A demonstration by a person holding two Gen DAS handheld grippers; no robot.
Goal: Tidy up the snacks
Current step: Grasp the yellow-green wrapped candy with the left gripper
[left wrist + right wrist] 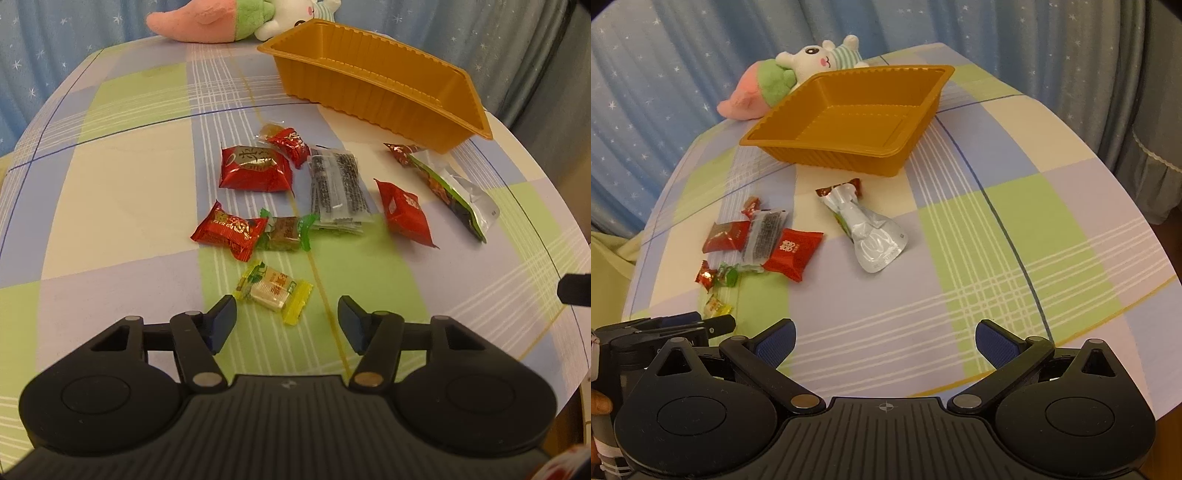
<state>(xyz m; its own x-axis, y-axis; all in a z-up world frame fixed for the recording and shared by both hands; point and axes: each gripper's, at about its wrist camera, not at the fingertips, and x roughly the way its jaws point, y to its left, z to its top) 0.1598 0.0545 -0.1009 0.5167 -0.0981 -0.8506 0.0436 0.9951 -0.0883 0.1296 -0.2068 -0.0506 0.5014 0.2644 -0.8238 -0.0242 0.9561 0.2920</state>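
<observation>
The left gripper point(287, 323) has its jaws partly apart with nothing pressed between them; the yellow candy point(275, 294) lies on the cloth point(110, 206) just ahead of the blue pads point(223, 325), in line with the gap but not touched. Nothing stands between the pads and that candy. Beyond it sit a green candy point(286, 233) touching a red packet point(229, 230), then a larger red pack point(255, 169), a small red candy point(290, 142) with an amber one behind it, a clear sesame pack point(338, 188), another red packet point(404, 214) and a silver pouch point(456, 195) to the right. The gold tray point(373, 88) stands at the far edge, empty of snacks, with a plush toy point(221, 18) behind it.

The right gripper point(884, 345) has its jaws spread wide over bare cloth, holding nothing, well clear of the snacks. From its view the left gripper point(713, 325) shows low at the left edge, its tip close to the yellow candy point(716, 305); whether it touches is hard to tell there. Both grippers tilt steeply down toward the table, the left one nearer the pile
</observation>
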